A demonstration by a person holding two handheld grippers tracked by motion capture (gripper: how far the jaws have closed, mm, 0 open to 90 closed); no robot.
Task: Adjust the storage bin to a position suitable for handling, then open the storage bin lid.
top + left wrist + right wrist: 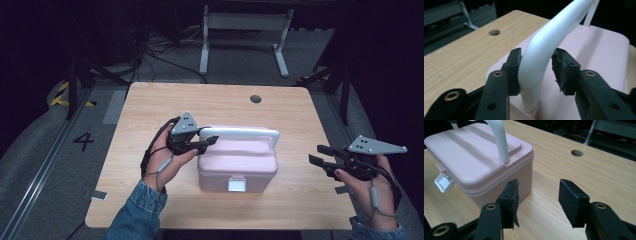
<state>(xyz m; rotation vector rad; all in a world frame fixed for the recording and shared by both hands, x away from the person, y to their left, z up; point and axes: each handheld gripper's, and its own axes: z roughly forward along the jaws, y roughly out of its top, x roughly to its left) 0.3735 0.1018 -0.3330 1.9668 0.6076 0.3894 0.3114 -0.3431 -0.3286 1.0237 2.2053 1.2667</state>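
A pink box (237,167) with a white handle (240,133) and front latch (236,184) is set on a wooden table (150,105). The handle is straddled by the left gripper (212,139), one pad touching, one just apart. The right gripper (320,154) is held with jaws apart. Dark floor surrounds.

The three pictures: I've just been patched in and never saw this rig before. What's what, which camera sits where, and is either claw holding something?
There is no robot here: a person holds a two-jaw claw in each hand at a wooden table. The high view looks down from above the person's side, forearms entering from the bottom. The other two pictures come from cameras riding on the claws, looking along their black jaws.

On the table stands a pink box with a white handle raised over its lid and a white latch on the front.

The left claw straddles the handle near its bend; one pad touches it, while the other shows a small gap, so it is not clamped. The right claw is open, holds nothing, and sits to the box's right, jaws pointing toward it.
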